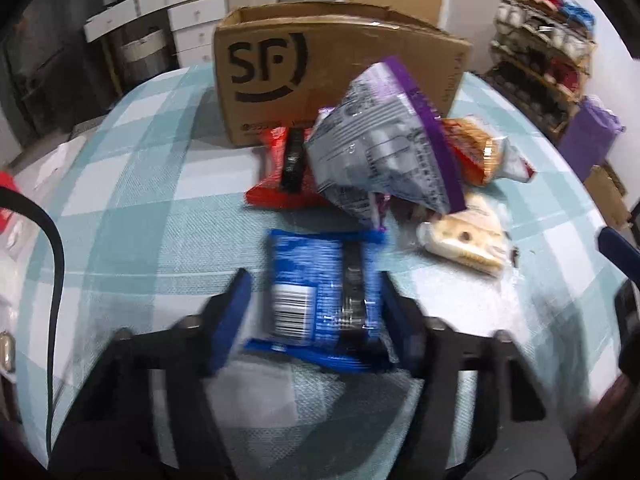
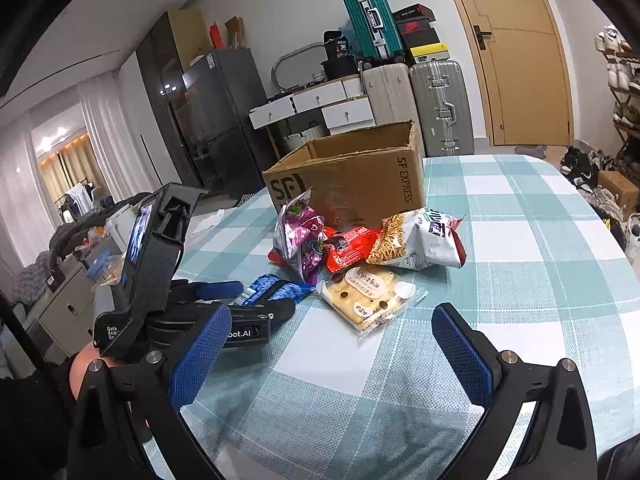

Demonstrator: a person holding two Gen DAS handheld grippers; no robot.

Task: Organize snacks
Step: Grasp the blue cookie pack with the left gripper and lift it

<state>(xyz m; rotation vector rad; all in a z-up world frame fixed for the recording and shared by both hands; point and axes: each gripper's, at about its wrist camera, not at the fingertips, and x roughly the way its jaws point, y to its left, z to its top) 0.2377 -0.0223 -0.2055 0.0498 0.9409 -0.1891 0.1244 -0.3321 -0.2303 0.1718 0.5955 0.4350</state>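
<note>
Checked tablecloth [image 1: 132, 184] near the cardboard box [image 1: 340, 76]: your left gripper [image 1: 316, 300] pinches the slippery blue packet [image 1: 320, 296], which may slide out; your right gripper [image 2: 332, 344] gapes empty.

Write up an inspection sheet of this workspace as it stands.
Surface: checked tablecloth covers the table.
Job's things: blue snack packet; purple packet, red packet, noodle bag, clear-wrapped crackers; open cardboard box behind them.
Clutter: nothing seen.
Grippers: left gripper straddles the blue packet, grip unclear through blur; right gripper open, empty.
Cables: black cable at left edge.
Surroundings: suitcases, door, shoe rack.
</note>
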